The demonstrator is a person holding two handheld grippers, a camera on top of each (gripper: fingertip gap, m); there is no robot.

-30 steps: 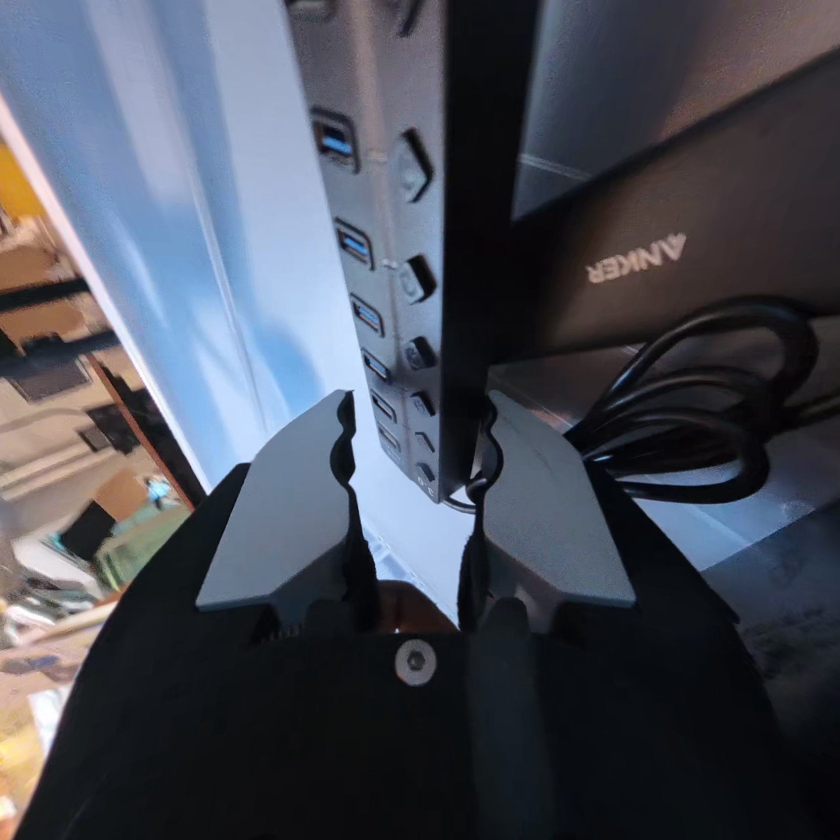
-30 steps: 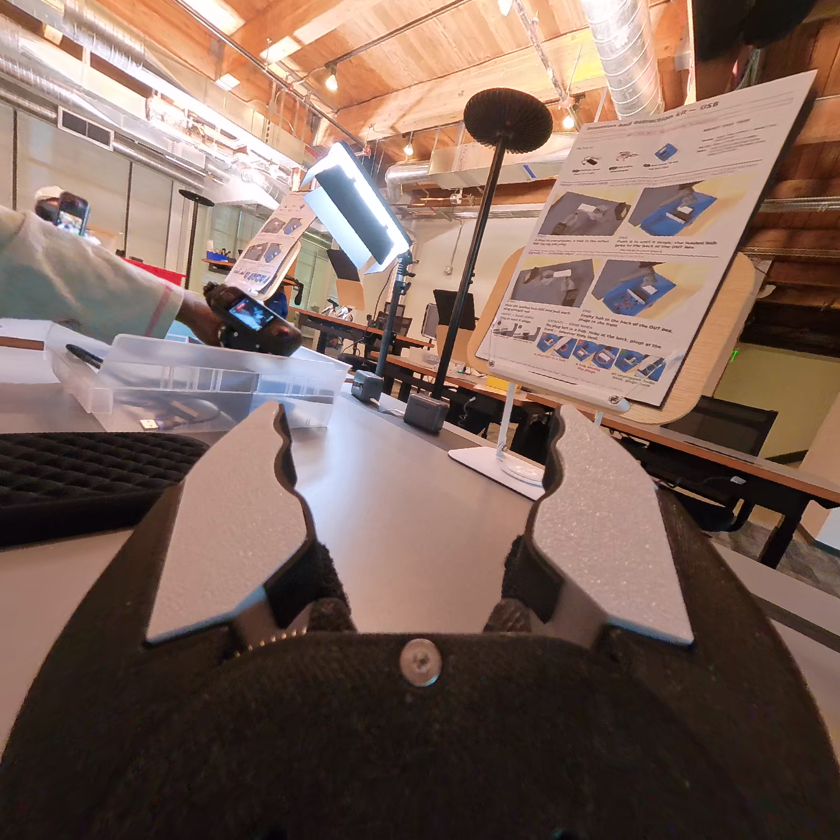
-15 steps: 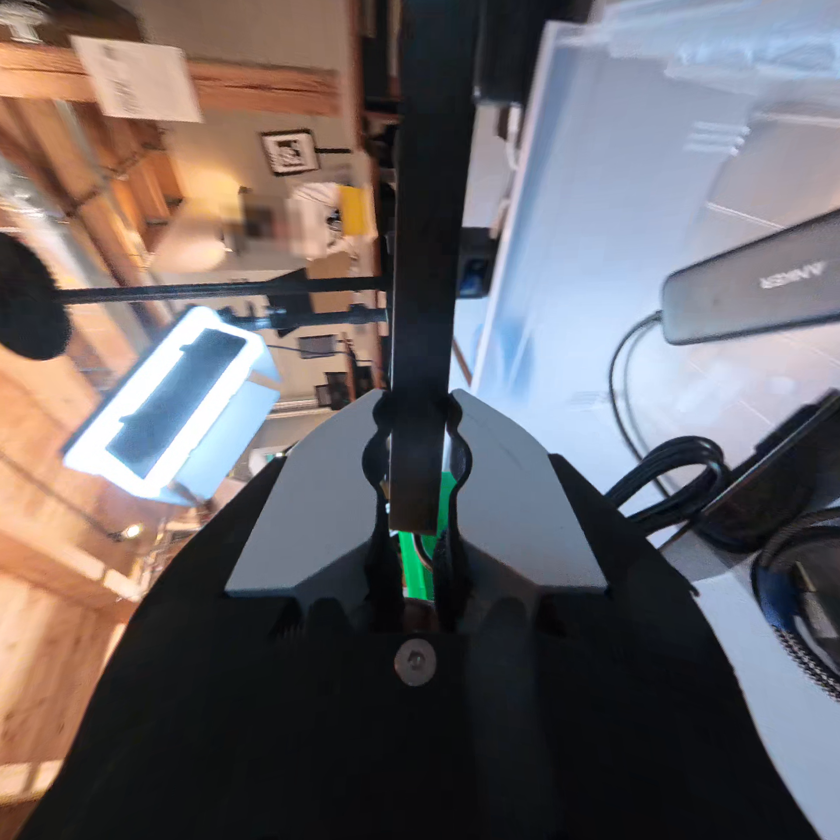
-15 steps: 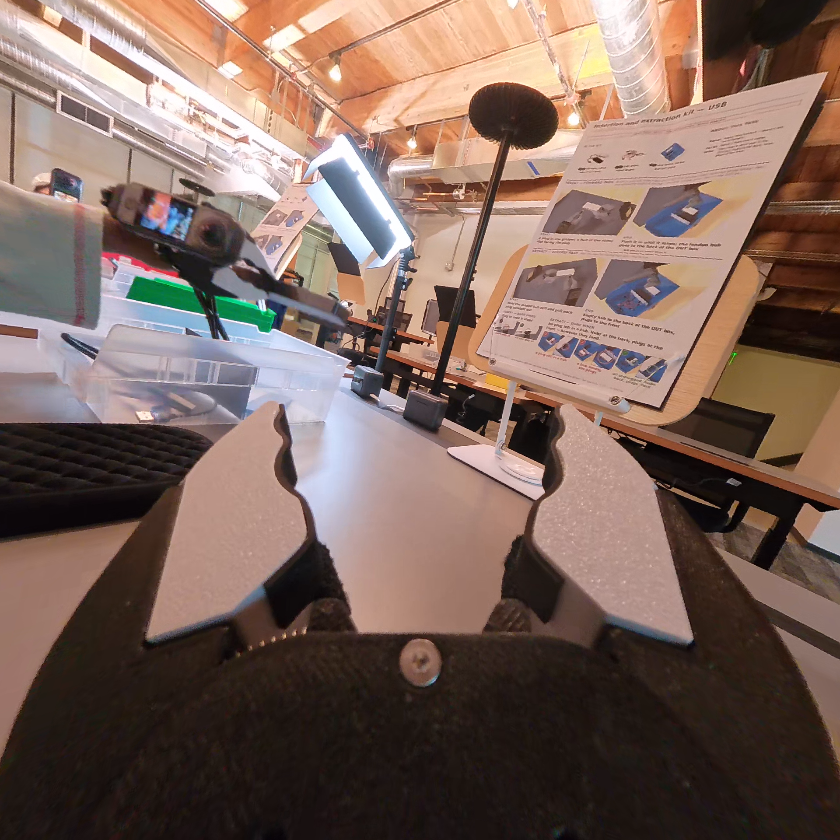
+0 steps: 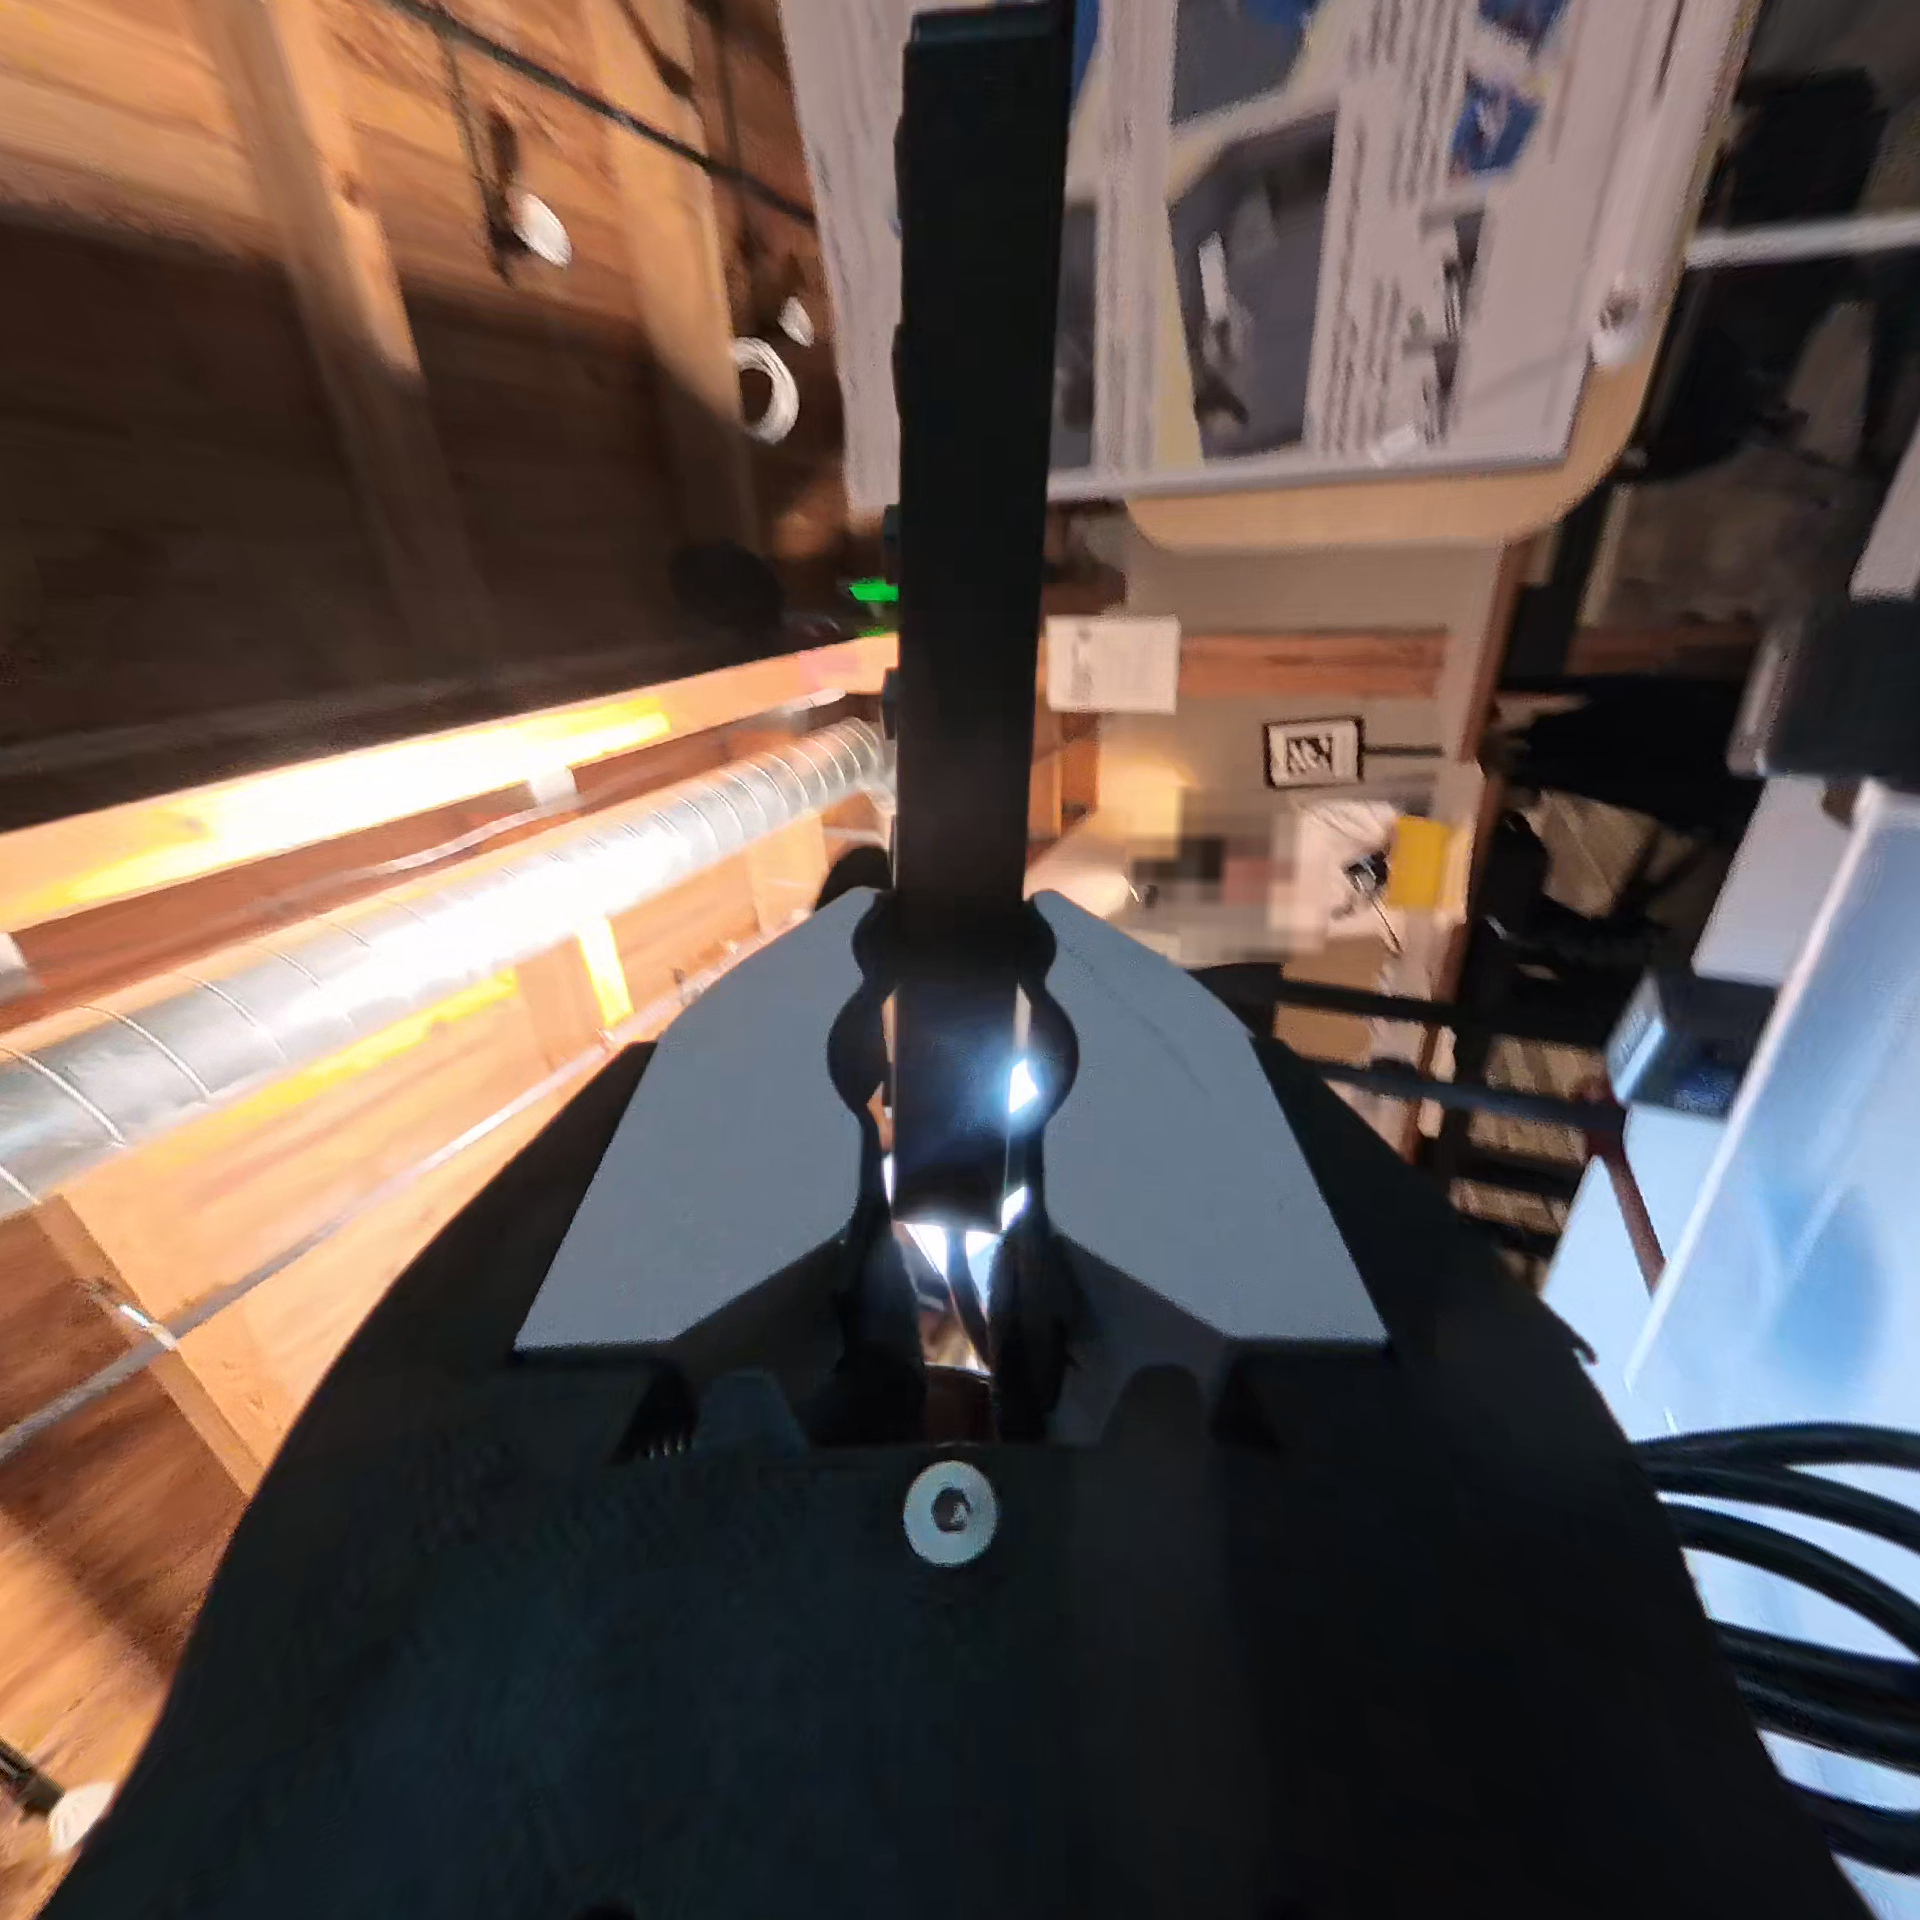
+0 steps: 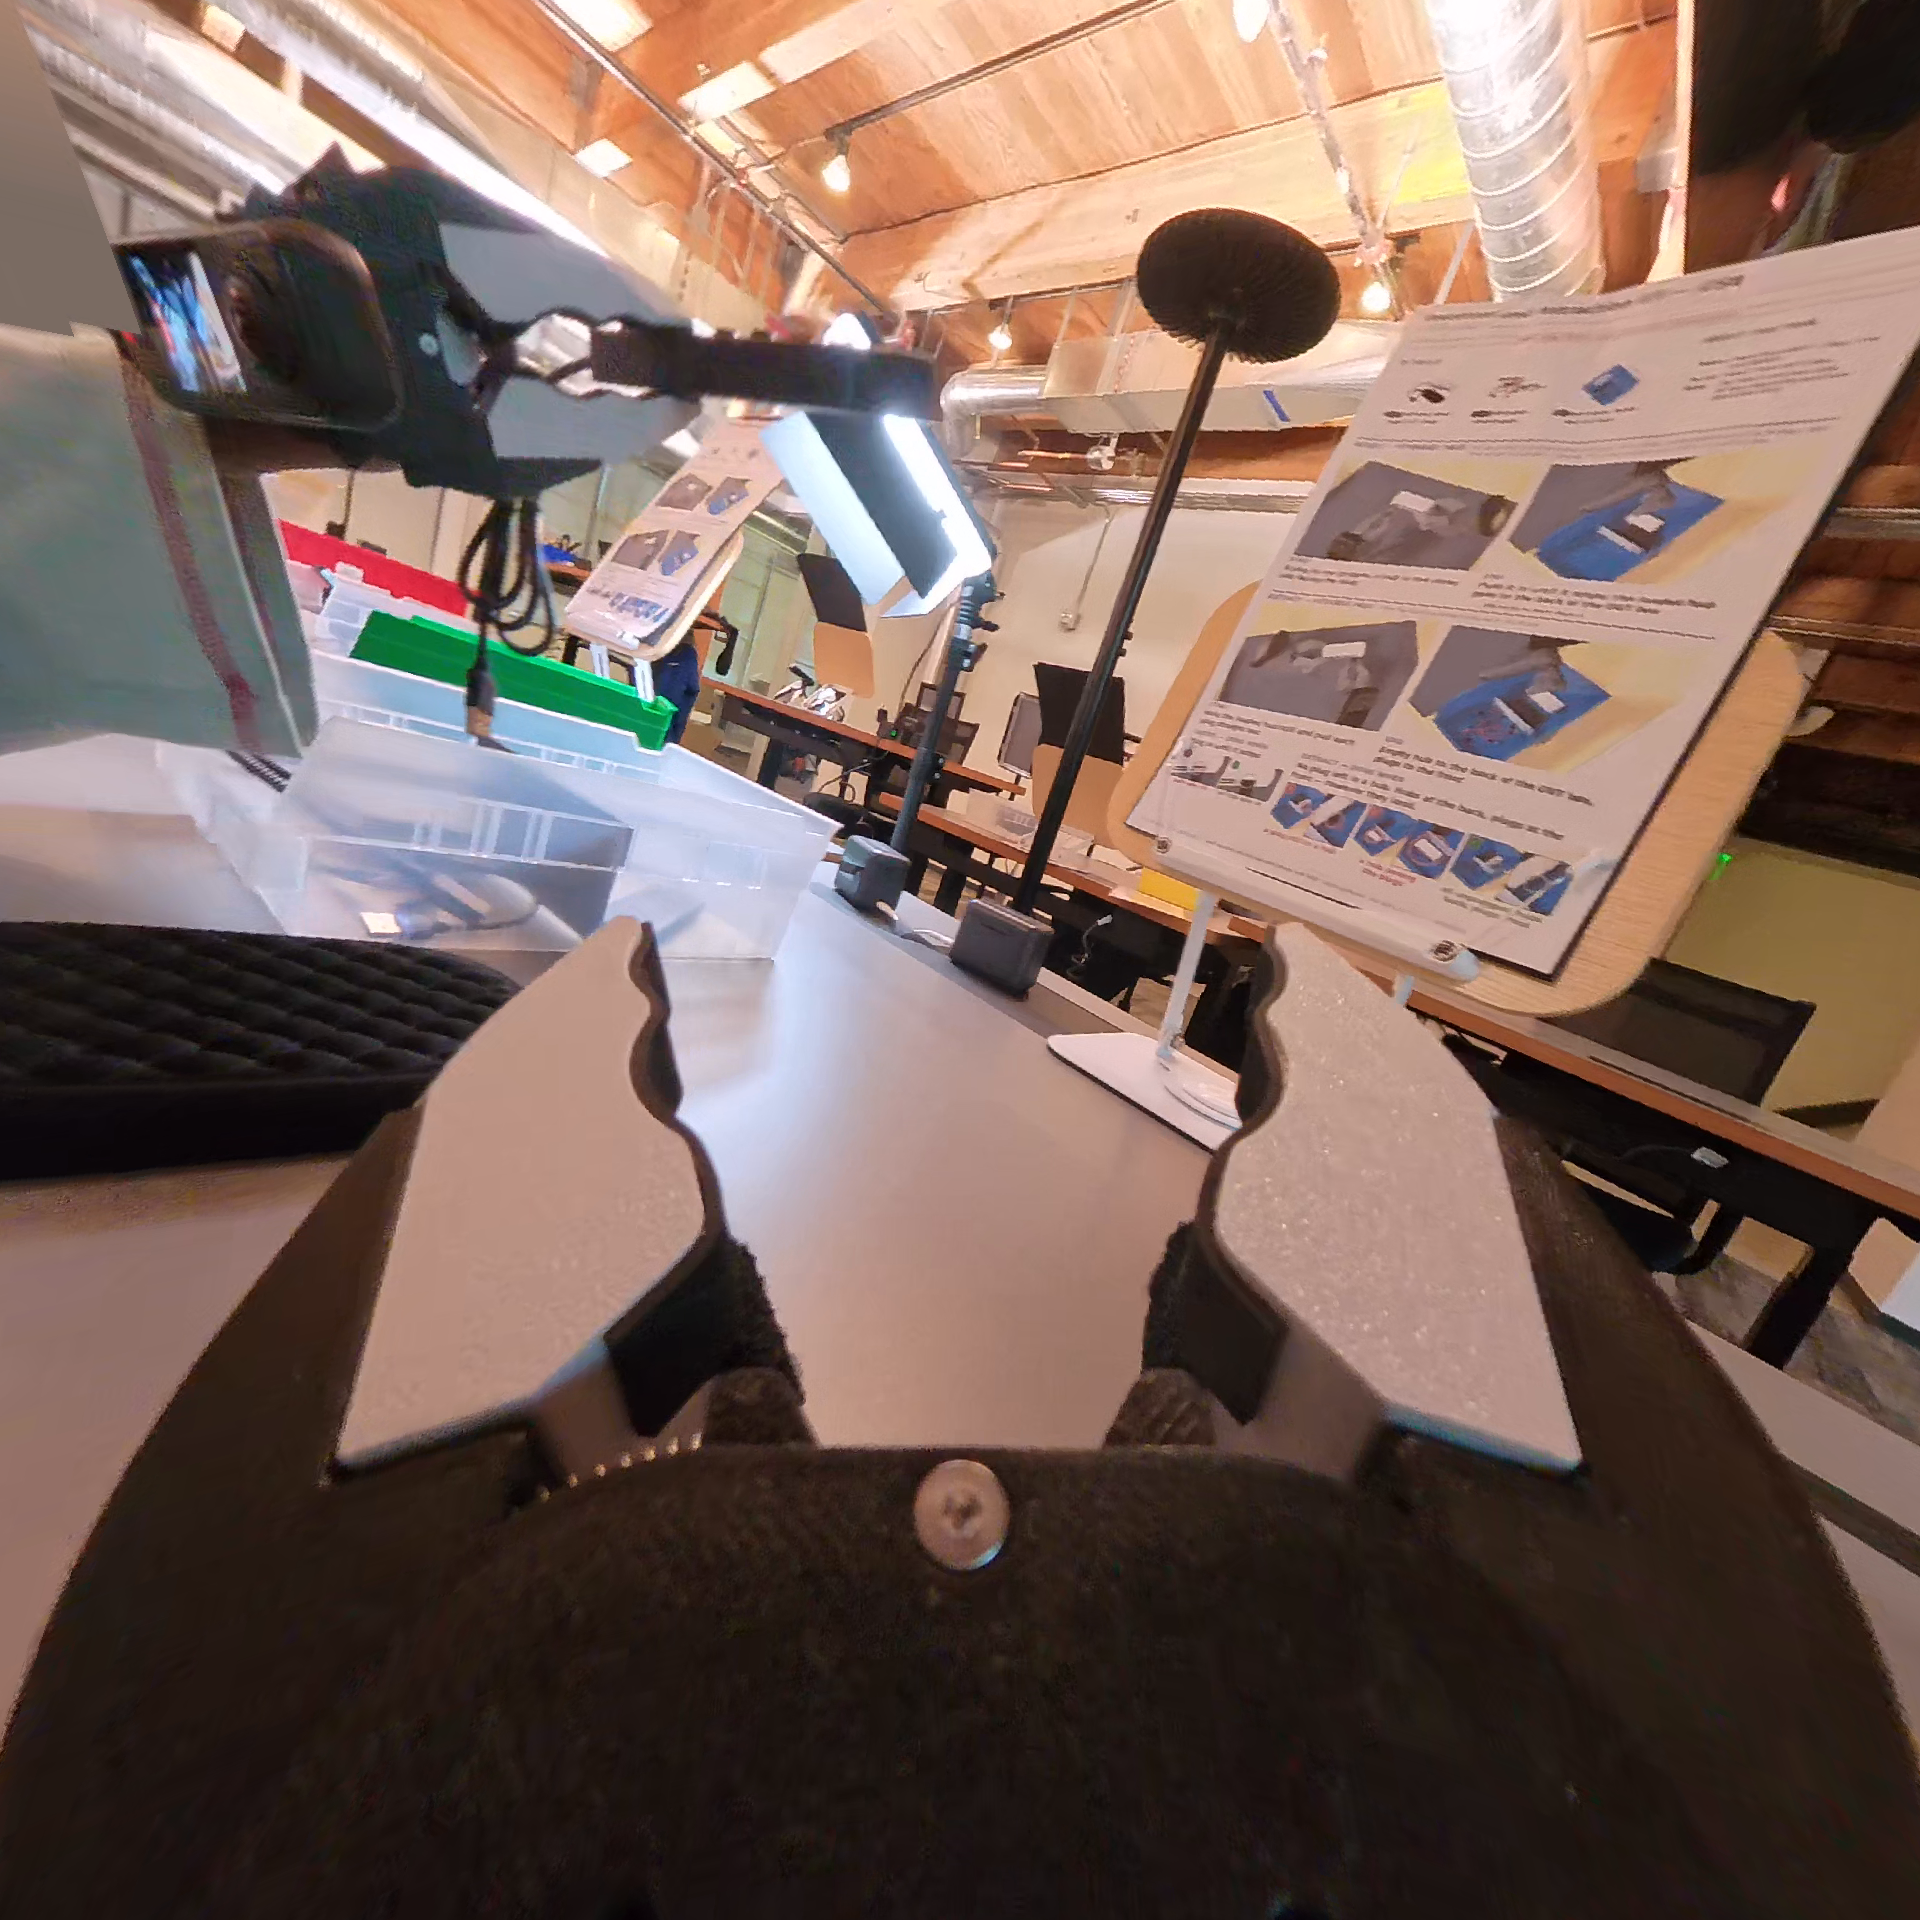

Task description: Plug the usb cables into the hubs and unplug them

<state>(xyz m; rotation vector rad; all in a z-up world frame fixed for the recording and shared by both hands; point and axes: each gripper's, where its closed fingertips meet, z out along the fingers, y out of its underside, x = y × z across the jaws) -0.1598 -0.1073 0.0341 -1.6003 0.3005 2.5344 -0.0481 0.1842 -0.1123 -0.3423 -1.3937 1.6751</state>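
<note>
left tool (image 5: 956, 935) clamps the black hub (image 5: 977, 436) aloft; right tool (image 6: 956, 1039) gapes low.

Glossy black plastic hub (image 5: 982, 540); clear plastic bin (image 6: 540, 842); matt grey table (image 6: 935, 1195)

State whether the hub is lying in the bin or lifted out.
Lifted out. The left gripper holds the hub in the air above the clear bin, its cable dangling.
</note>
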